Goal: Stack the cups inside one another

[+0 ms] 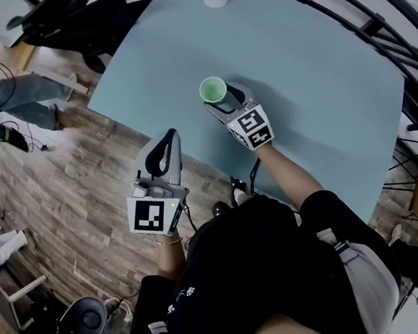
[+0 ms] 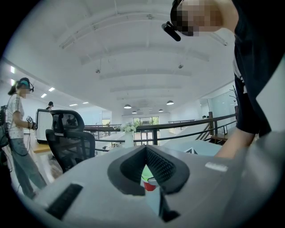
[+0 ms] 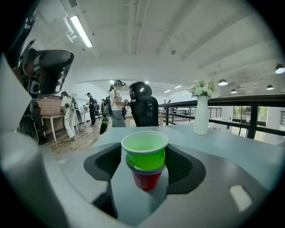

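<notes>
Stacking at mid-surface [image 1: 319, 71]: my right gripper [image 3: 144, 164] has its fingers clamped on the green cup [image 3: 144, 151], nested in the red cup [image 3: 146, 180]. The left gripper [image 1: 167, 136], at 8 o'clock, has its fingers together, empty. Stacking looks done; next, set down and release gently.

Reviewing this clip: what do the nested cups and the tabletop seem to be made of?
The green cup is probably thin plastic: smooth, slightly glossy wall with a rolled rim. The red cup beneath it has the same look and is likely the same plastic. The tabletop is matte pale blue, uniform and grainless, perhaps laminate or paint; its core cannot be told.
</notes>
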The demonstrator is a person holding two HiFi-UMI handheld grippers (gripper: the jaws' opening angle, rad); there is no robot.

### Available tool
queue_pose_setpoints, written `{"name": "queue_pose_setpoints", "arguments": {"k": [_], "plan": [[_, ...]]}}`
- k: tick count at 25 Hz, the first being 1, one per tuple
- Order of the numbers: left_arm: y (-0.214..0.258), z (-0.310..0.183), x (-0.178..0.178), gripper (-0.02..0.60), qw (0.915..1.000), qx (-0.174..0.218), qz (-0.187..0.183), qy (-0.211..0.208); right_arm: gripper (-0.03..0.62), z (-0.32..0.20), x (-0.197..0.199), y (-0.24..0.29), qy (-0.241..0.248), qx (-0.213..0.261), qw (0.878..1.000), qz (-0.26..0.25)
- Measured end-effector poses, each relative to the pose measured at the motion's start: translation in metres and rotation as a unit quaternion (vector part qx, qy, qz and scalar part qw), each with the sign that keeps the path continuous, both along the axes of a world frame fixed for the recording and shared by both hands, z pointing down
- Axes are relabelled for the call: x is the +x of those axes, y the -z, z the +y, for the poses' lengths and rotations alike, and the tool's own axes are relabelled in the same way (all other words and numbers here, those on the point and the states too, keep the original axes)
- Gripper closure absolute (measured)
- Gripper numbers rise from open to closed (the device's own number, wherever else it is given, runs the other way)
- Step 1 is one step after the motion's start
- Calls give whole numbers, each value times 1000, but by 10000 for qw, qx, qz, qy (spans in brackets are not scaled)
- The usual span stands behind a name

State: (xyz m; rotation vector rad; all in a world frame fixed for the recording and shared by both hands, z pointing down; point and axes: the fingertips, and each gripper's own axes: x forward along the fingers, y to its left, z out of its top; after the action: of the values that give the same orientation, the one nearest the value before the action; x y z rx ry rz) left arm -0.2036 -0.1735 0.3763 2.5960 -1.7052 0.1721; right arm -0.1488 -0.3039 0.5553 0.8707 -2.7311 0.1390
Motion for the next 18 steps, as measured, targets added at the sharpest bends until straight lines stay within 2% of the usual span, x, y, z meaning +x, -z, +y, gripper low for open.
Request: {"name": "queue_pose_setpoints", "arguments": {"k": [10,16,18], "plan": [[-1,3,-3,595,10000,3,17,42,286,-1,1,-4,-97,21,9999,111],[2,4,-8,595,10000,28,2,71,269,-3,3,-4,-205,45,9995,251],[3,5,-9,595,10000,37,5,82,246,-3,5,-3,-281,31,9992,266]]}}
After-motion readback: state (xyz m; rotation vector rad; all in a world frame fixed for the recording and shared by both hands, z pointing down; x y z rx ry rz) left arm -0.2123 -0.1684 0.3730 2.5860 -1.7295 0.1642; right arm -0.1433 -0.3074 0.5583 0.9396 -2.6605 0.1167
